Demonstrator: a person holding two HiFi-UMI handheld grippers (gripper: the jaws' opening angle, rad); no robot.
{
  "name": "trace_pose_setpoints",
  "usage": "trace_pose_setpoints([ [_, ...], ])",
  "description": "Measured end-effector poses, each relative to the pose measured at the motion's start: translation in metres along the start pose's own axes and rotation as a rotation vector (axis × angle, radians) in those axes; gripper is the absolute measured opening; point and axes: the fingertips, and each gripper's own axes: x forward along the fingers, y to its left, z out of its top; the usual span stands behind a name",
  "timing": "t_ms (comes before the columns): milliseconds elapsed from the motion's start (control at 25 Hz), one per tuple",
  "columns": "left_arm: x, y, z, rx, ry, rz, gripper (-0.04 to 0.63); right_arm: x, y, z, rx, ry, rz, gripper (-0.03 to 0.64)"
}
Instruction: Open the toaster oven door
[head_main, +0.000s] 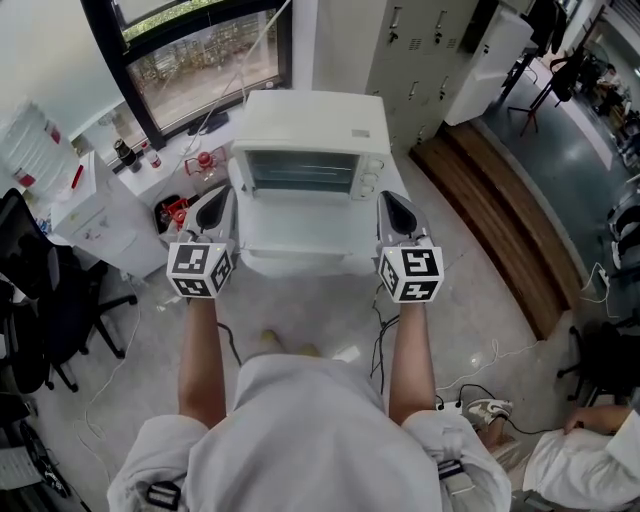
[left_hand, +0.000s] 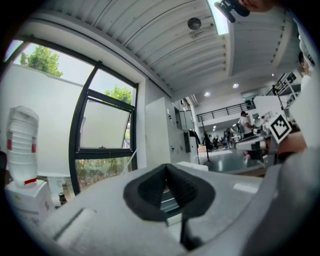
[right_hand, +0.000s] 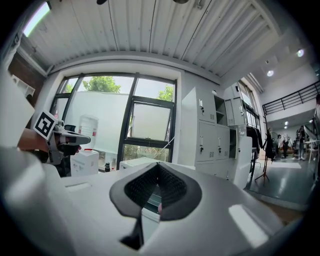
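The toaster oven (head_main: 310, 125) stands on a white surface (head_main: 300, 245) at the upper centre of the head view. Its door (head_main: 300, 172) looks shut, and nothing shows through the glass. The left hand-held gripper (head_main: 225, 196) and right hand-held gripper (head_main: 386, 197) flank it, jaws together and empty, probably poised to reach the door.

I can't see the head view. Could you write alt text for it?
Seen from above, a person in white holds a grey two-jaw gripper in each hand, the left gripper and the right gripper flanking a white box-shaped toaster oven with a glass front. It stands on a white table, before a dark-framed window.
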Motion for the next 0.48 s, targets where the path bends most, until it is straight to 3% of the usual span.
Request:
trace_pose_setpoints([
  [480,-0.004,0.014,0.008,-0.028,-0.022,0.009,-0.002,0.002,-0.007,0.008,-0.025,-0.013,-0.028,0.003],
])
